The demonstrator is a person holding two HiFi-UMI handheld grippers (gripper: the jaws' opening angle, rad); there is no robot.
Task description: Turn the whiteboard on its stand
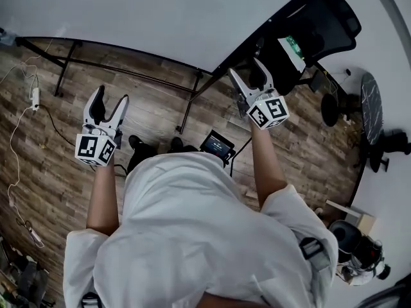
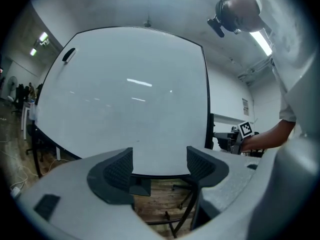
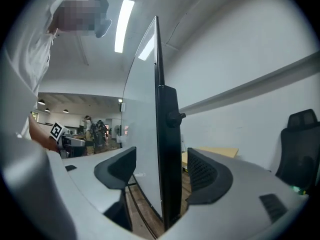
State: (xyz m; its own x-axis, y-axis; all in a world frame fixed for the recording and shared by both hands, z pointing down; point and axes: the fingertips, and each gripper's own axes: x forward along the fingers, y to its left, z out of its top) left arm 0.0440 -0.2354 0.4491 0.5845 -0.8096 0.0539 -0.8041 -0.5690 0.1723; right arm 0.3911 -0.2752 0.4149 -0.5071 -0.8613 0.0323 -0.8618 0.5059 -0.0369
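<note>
The 2 jaws of the right gripper (image 3: 160, 171) stand wide apart astride the black side frame (image 3: 167, 149) of the large white rectangular whiteboard (image 3: 142, 134), seen edge-on, with neither pad pressing on it. The left gripper (image 2: 160, 166) is also open and empty, facing the board's blank white face with its lower edge just beyond the jaws. No grip is taken, so the turn itself appears left to do, starting with the right jaws closing on that frame; how far the board has already swung on its black tubular metal stand (image 1: 190, 104) cannot be told. Room looks tight on the right, where a black office chair (image 1: 321, 24) sits near the board's edge and a white wall (image 3: 240, 59) lies behind, while the brown wood-plank floor (image 1: 51, 140) to the left offers more swing space, crossed by 1 white cable (image 1: 13, 146).
</note>
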